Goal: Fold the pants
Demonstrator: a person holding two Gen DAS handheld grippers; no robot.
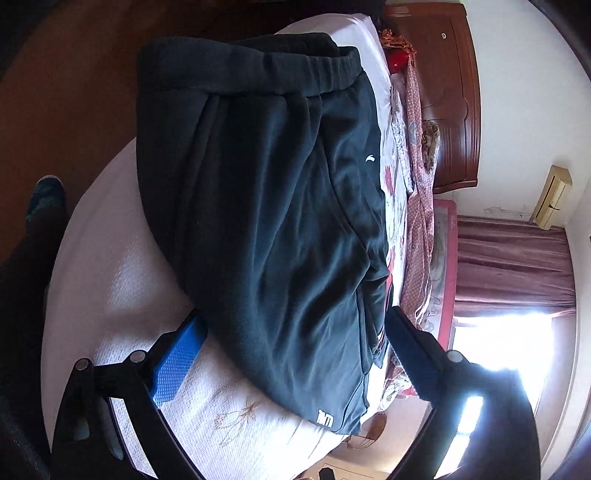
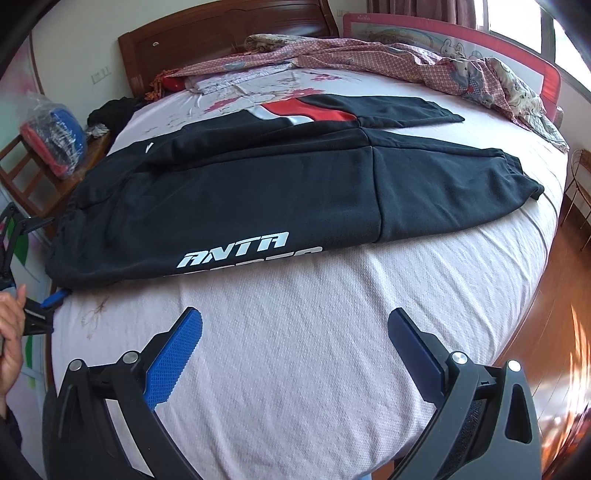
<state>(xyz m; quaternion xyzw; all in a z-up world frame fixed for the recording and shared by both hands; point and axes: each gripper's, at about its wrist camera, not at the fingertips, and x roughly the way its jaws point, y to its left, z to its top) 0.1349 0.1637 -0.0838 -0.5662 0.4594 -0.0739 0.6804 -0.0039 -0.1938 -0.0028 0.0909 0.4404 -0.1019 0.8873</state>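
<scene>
Black ANTA sweatpants (image 2: pixel 258 192) lie flat on the bed, folded lengthwise, waistband to the left and cuffs to the right in the right wrist view. They also fill the left wrist view (image 1: pixel 266 206). My left gripper (image 1: pixel 295 321) is open, its jaws wide on either side of the pants' waist end, with the cloth between them but not pinched. It shows at the left edge of the right wrist view (image 2: pixel 51 299). My right gripper (image 2: pixel 295 321) is open and empty over bare sheet in front of the pants.
The bed (image 2: pixel 314 369) has a pale textured sheet. A second black-and-red garment (image 2: pixel 332 107) lies behind the pants. A crumpled patterned quilt (image 2: pixel 406 59) lies at the back. A wooden headboard (image 2: pixel 221 37), a chair with a bag (image 2: pixel 51 147) and a red bed rail (image 2: pixel 443 29) surround it.
</scene>
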